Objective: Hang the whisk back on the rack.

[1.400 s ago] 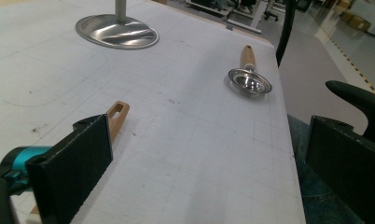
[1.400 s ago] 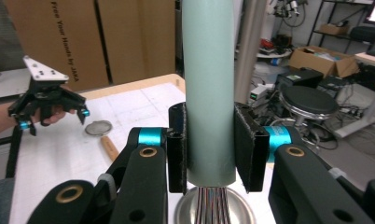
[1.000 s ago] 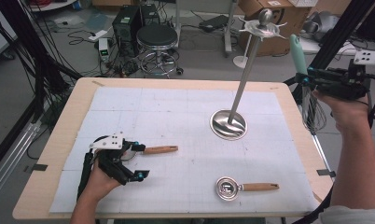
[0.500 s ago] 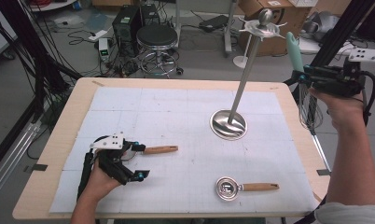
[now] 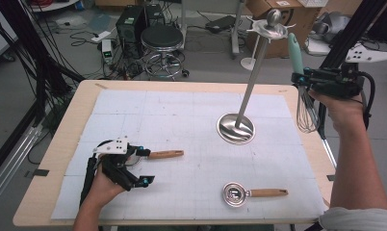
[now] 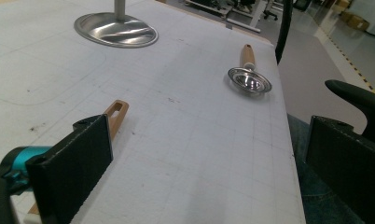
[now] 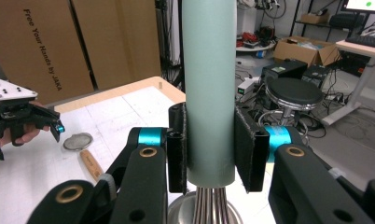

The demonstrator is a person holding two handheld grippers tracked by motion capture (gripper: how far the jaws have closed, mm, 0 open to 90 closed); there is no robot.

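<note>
My right gripper (image 5: 300, 78) is raised past the table's right edge, shut on the pale green handle (image 7: 209, 88) of a whisk (image 5: 295, 50). The whisk stands upright with its wires (image 5: 307, 113) hanging below the jaws. A steel stand (image 5: 251, 79) with a round base (image 5: 236, 128) rises beside it on the mat. My left gripper (image 5: 144, 166) rests open on the near left of the mat. A wooden-handled utensil (image 5: 165, 154) lies by its far jaw (image 6: 115, 114), its head hidden under the gripper. A small steel strainer (image 5: 235, 195) with a wooden handle lies near the front.
A white gridded mat (image 5: 182, 125) covers the wooden table (image 5: 61, 144). On the floor behind stand a black stool (image 5: 161, 38), cables and cardboard boxes (image 5: 297, 14). A black frame leg (image 5: 345, 43) rises close to my right hand.
My right gripper has shifted a little to the left with the whisk, closer to the stand's top. The left gripper has stayed put.
</note>
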